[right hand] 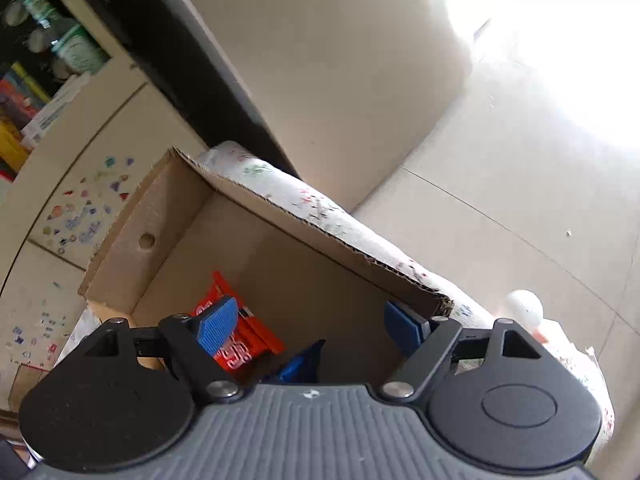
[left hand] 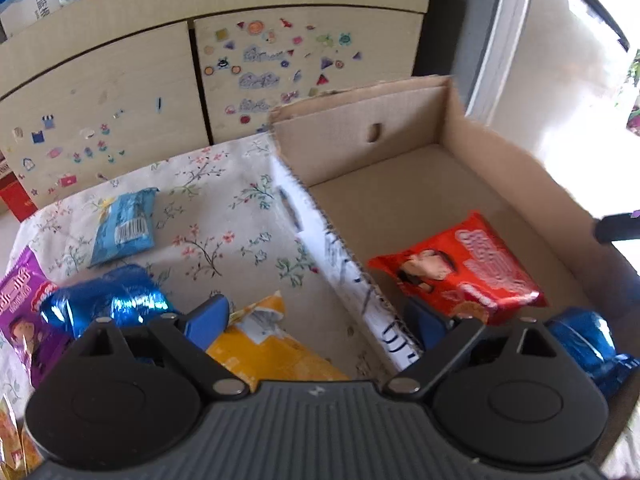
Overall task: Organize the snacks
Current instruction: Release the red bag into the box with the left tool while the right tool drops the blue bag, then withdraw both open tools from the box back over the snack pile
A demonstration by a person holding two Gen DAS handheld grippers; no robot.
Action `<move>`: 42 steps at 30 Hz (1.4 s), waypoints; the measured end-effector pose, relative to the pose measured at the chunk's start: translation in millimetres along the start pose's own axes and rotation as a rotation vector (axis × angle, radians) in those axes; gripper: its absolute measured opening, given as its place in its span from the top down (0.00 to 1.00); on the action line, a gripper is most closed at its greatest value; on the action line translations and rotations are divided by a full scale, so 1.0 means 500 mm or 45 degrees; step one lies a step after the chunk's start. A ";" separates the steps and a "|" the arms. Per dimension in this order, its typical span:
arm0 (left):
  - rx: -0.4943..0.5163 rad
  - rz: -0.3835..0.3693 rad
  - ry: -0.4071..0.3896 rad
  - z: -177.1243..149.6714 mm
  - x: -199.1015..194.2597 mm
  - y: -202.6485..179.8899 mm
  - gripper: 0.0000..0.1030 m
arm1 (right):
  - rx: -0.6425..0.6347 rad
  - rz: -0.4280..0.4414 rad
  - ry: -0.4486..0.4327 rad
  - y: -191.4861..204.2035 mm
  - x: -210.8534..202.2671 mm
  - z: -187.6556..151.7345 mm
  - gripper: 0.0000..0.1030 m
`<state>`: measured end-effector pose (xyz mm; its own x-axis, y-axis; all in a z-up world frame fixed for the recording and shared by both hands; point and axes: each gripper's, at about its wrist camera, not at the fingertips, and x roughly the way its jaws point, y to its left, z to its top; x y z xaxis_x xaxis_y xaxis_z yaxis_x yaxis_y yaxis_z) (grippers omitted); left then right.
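An open cardboard box point(left hand: 360, 120) stands on the right of the floral tablecloth point(left hand: 224, 208). Inside it lie a red snack packet point(left hand: 460, 272) and a blue foil packet point(left hand: 588, 340). My left gripper point(left hand: 316, 322) is open and straddles the box's near wall, above a yellow packet point(left hand: 260, 344) that its pads do not touch. On the cloth lie a light-blue packet point(left hand: 124, 228), a second blue foil packet point(left hand: 104, 304) and a purple packet point(left hand: 20, 312). My right gripper point(right hand: 312, 328) hangs open over the box point(right hand: 168, 216), above the red packet point(right hand: 240, 340) and blue foil packet point(right hand: 300, 364).
A pale cupboard point(left hand: 280, 60) covered in stickers stands right behind the table. An orange packet point(left hand: 12, 440) shows at the lower left edge. A white ball point(right hand: 524, 308) rests on the cloth beyond the box. Tiled floor point(right hand: 500, 200) lies past the table's right side.
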<state>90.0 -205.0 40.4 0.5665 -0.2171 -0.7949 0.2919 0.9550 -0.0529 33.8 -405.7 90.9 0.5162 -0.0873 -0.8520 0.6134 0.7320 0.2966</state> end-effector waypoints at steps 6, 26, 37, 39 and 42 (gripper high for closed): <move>0.021 -0.072 -0.066 0.014 -0.081 0.035 0.10 | -0.221 0.135 -0.064 0.070 -0.030 -0.019 0.15; -0.073 0.117 -0.019 -0.069 -0.257 0.317 0.08 | -0.763 0.355 -0.179 0.278 -0.069 -0.188 0.00; -0.163 0.220 0.061 -0.111 -0.242 0.424 0.08 | -0.895 0.437 0.047 0.300 -0.052 -0.266 0.02; -0.190 0.250 0.096 -0.121 -0.228 0.441 0.08 | -0.935 0.450 0.079 0.299 -0.049 -0.283 0.04; -0.255 0.267 0.146 -0.139 -0.203 0.464 0.08 | -1.009 0.473 0.125 0.297 -0.046 -0.309 0.09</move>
<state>46.9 52.5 66.9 0.5042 0.0024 -0.8636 0.0135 0.9999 0.0107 20.7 -190.5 87.8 0.5241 0.2813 -0.8039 -0.1980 0.9583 0.2062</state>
